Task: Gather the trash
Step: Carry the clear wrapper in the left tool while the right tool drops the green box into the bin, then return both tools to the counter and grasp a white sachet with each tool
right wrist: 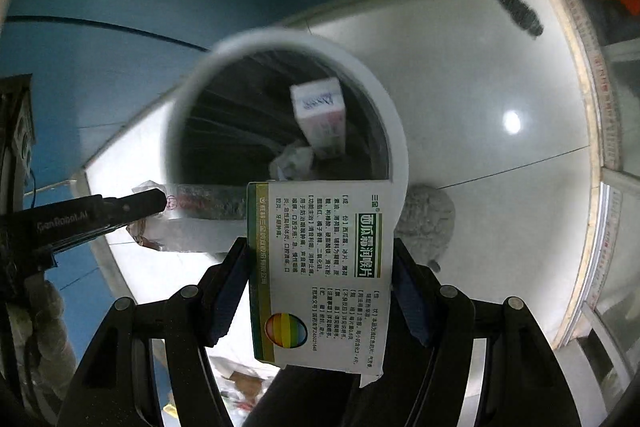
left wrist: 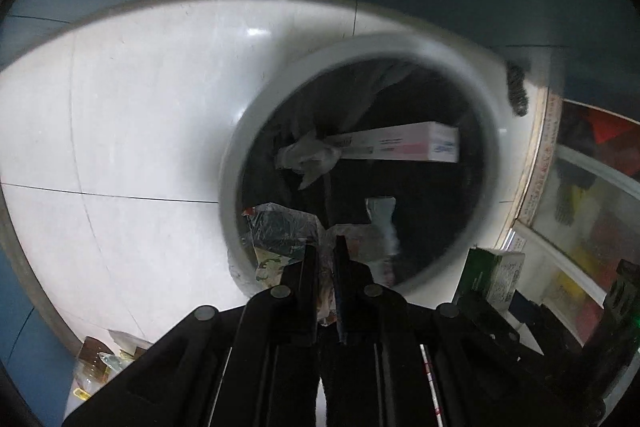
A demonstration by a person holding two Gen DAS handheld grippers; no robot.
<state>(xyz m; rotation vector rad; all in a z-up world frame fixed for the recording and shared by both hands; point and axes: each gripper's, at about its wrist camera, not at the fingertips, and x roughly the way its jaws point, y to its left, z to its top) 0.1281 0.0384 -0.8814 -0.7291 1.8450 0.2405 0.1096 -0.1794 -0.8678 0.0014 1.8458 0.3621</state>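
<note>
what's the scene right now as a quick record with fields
left gripper: shut on a crinkled wrapper, over the bin's rim
right gripper: shut on a green and white box
bin: white, round, on pale floor tiles
in bin: long carton, crumpled tissue

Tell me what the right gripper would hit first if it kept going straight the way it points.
Likely nothing solid: the right gripper, holding the green-and-white medicine box, aims into the white trash bin, probably reaching crumpled paper. Depth is unclear.
</note>
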